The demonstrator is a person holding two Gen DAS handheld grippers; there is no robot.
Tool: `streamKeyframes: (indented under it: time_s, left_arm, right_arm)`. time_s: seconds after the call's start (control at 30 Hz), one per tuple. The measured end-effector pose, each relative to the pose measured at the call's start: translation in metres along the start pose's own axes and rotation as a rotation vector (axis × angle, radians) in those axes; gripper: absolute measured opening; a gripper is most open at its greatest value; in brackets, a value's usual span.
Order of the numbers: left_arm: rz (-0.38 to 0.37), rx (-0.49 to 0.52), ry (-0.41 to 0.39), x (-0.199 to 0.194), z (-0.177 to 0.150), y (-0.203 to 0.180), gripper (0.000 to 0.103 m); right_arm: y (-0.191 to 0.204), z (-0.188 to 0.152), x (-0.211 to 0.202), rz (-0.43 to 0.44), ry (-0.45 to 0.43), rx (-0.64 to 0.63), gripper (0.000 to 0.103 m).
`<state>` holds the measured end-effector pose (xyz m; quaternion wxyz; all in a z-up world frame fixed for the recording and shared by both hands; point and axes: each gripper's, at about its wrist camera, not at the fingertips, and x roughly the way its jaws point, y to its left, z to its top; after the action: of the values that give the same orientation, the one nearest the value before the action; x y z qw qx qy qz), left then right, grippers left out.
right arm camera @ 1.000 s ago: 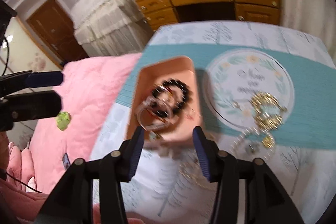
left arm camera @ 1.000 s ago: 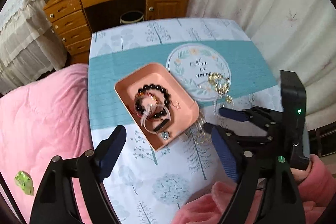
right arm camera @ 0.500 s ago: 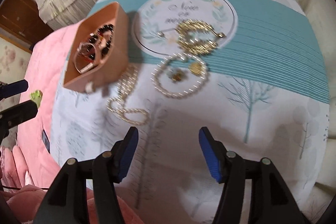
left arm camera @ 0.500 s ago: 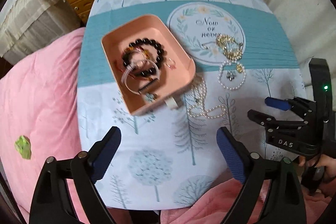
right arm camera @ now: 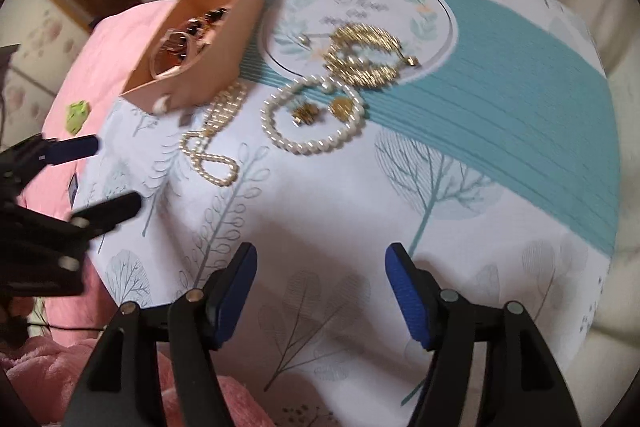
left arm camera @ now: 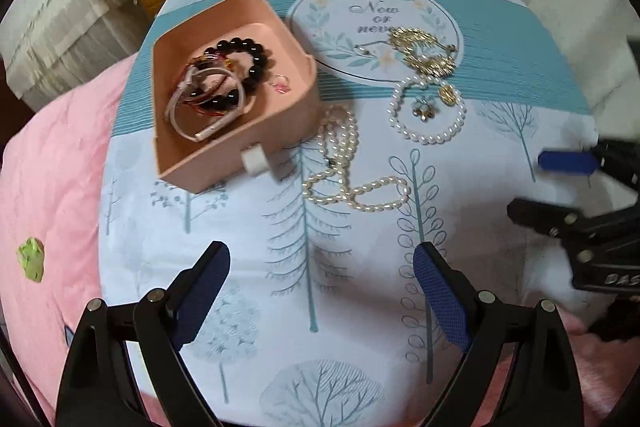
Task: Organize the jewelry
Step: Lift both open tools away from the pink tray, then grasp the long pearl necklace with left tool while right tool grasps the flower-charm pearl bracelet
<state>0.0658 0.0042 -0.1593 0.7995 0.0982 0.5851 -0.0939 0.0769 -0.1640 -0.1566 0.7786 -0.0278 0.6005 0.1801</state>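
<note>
Tabletop (left arm camera: 248, 267) w/ tree-print cloth. Pink tray (left arm camera: 224, 155) at its left, holding dark bead bracelet (left arm camera: 244, 61) + pale bangle (left arm camera: 200, 123). L gripper (left arm camera: 320, 291): jaws wide apart, nothing btwn, over bare cloth. R gripper (right arm camera: 320, 291): jaws have just been opening, apart, empty. Long pearl strand (left arm camera: 344, 167) just beside tray; pearl loop (left arm camera: 428, 111) right of it, touching gold jewelry (left arm camera: 424, 51) on round printed patch.

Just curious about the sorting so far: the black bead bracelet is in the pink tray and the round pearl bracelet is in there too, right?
Not quite. The black bead bracelet is in the pink tray, but the round pearl bracelet lies outside it on the tablecloth, as the left wrist view shows.
</note>
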Motion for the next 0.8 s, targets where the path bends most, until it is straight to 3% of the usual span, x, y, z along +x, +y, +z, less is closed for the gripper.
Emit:
streamKeyframes:
  time_s: [0.3, 0.53, 0.6, 0.67, 0.8]
  left_arm:
    - [-0.052, 0.005, -0.109, 0.019, -0.002, -0.008, 0.091]
    - [-0.054, 0.060, -0.153, 0.038, 0.002, -0.013, 0.085]
    - [-0.056, 0.062, -0.175, 0.042, 0.003, -0.011, 0.082]
    - [-0.075, 0.060, -0.175, 0.046, 0.003, -0.010, 0.072]
    - [-0.108, 0.063, -0.201, 0.049, 0.005, -0.007, 0.071]
  right_arm:
    - [0.012, 0.018, -0.001, 0.003, -0.144, -0.105, 0.066]
    - [0.018, 0.029, 0.019, -0.028, -0.168, -0.184, 0.045]
    - [0.018, 0.031, 0.023, -0.024, -0.180, -0.188, 0.044]
    - [0.018, 0.033, 0.029, -0.038, -0.189, -0.195, 0.043]
    - [0.019, 0.040, 0.039, -0.052, -0.177, -0.200, 0.039]
